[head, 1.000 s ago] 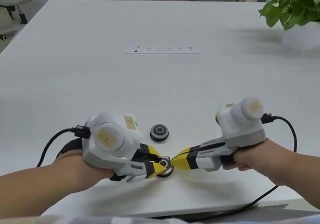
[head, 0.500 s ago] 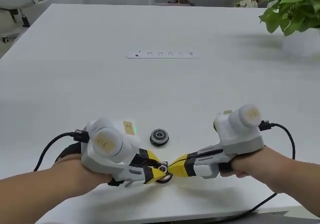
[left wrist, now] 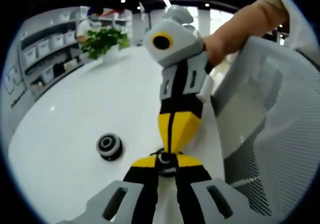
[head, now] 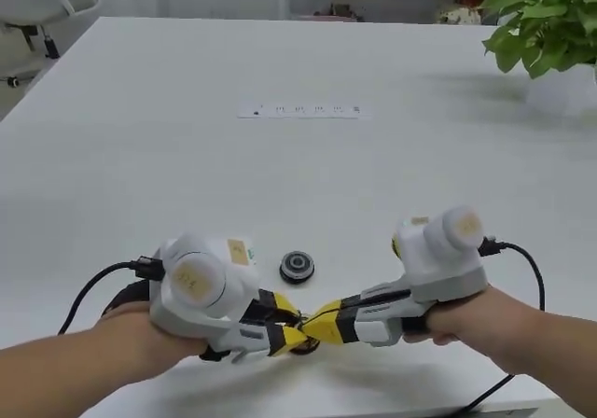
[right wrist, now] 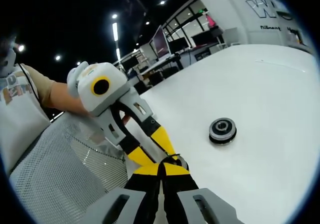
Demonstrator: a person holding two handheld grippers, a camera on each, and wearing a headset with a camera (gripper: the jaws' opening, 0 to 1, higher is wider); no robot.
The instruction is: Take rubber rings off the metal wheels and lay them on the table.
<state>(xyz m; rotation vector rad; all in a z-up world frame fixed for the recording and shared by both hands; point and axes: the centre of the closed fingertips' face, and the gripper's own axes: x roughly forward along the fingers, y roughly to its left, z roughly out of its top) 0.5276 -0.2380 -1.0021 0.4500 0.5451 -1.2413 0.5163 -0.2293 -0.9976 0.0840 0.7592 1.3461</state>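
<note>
A small metal wheel [head: 306,344] with a black rubber ring is held just above the table's near edge. My left gripper [head: 289,336] is shut on that wheel [left wrist: 165,160], yellow tips on either side. From the right, my right gripper [head: 317,327] meets it tip to tip, jaws pressed together on the ring's edge [right wrist: 176,159]. Own jaws in the right gripper view [right wrist: 160,170] show no gap. A second wheel [head: 297,265] with its ring on lies flat on the table behind the grippers, also seen as a wheel [left wrist: 108,146] and a wheel [right wrist: 222,130].
The white table [head: 280,175] stretches far back, bearing a white power strip [head: 298,111]. A green plant [head: 546,17] stands at the back right. A mesh chair back [left wrist: 270,109] is close behind the near edge. Cables trail from both grippers.
The head camera has tilted, shifting the whole picture. Both grippers stay joined at the held wheel, and the right one's tips have closed in further over the left one's.
</note>
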